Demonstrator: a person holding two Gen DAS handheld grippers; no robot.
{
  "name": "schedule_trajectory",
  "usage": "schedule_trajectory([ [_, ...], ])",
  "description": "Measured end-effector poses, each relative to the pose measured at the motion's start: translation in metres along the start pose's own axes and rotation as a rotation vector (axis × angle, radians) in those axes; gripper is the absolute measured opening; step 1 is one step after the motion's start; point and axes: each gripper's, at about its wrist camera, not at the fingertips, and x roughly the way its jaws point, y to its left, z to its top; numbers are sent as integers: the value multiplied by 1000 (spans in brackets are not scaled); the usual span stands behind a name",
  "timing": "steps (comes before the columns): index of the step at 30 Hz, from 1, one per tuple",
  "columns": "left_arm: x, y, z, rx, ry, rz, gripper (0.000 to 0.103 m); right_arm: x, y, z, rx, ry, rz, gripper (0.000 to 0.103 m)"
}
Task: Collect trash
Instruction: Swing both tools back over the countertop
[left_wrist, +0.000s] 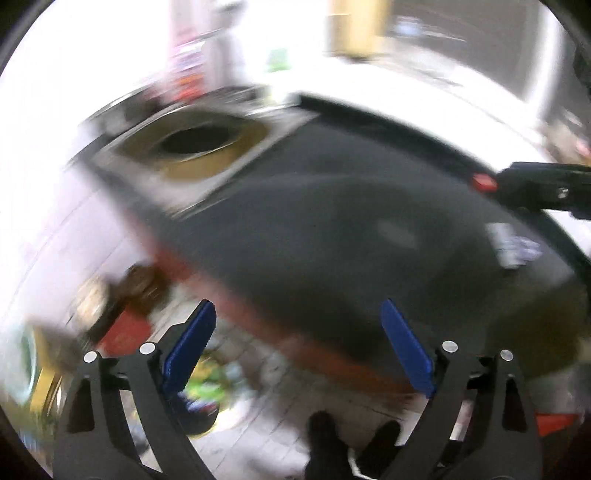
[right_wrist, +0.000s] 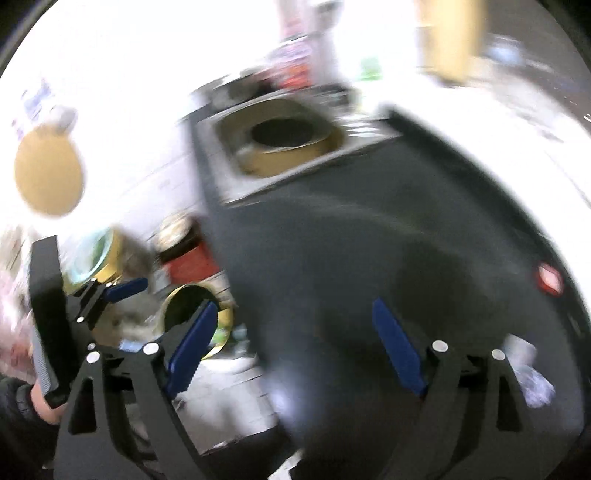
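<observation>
Both views are motion-blurred, so details are approx. Left gripper (left_wrist: 299, 343) and right gripper (right_wrist: 291, 343) both have jaws spread wide w/ nothing between the blue pads. Trash seems to be the crumpled wrapper (right_wrist: 532, 373) near the right edge of the dark tabletop (right_wrist: 369, 240), plus a small red piece (right_wrist: 550, 282) farther up that edge. Best approach imo: slow down, centre the wrapper between the pads, then close. A yellow-lined bin opening (right_wrist: 284, 142) sits at the table's far end. Floor clutter, e.g. a gold tin (right_wrist: 192, 306) and red container (right_wrist: 192, 266), lies left of the table, out of the path.
</observation>
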Motion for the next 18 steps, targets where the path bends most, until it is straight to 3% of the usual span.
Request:
schedule_trajectory([
  [3,7,-87,33,141,7,-127,89,-45,-65,-25,120,-51,-109,83],
  [9,13,-210,51,313,41,-254,89,-114,-168,-91,338,-91,-263,83],
  [12,11,-247,47,377,53,-280,89,-136,-195,-123,395,-96,-303,83],
  [18,17,-281,42,459,76,-275,89,-144,-213,-157,465,-101,-318,83],
])
